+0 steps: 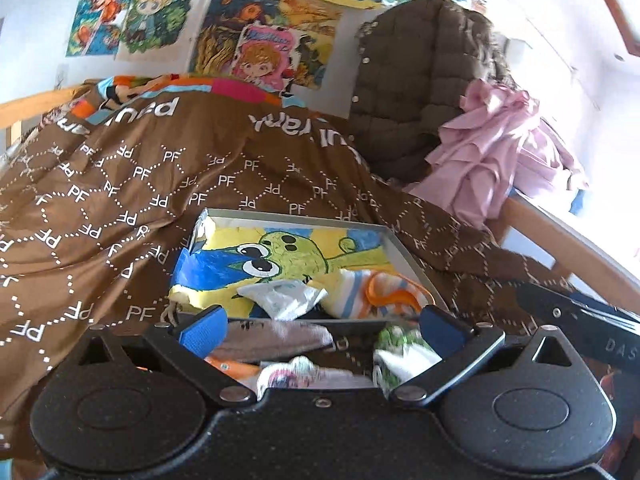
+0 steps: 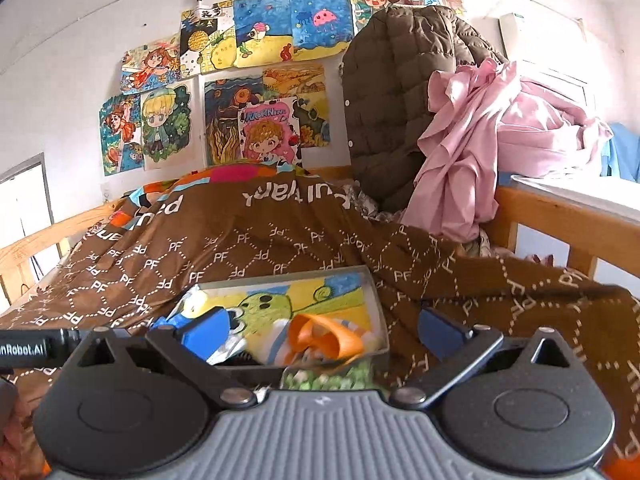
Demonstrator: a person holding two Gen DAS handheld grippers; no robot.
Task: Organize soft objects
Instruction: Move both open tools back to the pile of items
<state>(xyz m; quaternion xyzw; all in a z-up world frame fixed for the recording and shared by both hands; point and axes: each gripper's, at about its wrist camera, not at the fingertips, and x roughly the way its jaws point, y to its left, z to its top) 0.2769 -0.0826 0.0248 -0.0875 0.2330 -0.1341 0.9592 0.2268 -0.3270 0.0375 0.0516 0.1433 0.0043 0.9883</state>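
Note:
A shallow grey box (image 1: 404,248) lined with a cartoon drawing lies on the brown bedspread. Inside it are a white sock (image 1: 280,298) and an orange-striped sock (image 1: 380,292). In front of the box lie loose socks: a grey one (image 1: 280,340), a green-and-white one (image 1: 396,356) and a pink-patterned one (image 1: 296,372). My left gripper (image 1: 324,328) hovers open over these loose socks, holding nothing. The right wrist view shows the same box (image 2: 374,292), the orange-striped sock (image 2: 324,336) and the green-and-white sock (image 2: 328,376). My right gripper (image 2: 324,330) is open and empty just before the box.
A brown "PF" bedspread (image 1: 120,200) covers the bed. A brown quilted jacket (image 1: 416,80) and pink cloth (image 1: 492,140) hang at the right over a wooden rail (image 1: 560,248). Drawings (image 1: 260,40) cover the wall behind. The other gripper's body (image 1: 580,312) shows at the right edge.

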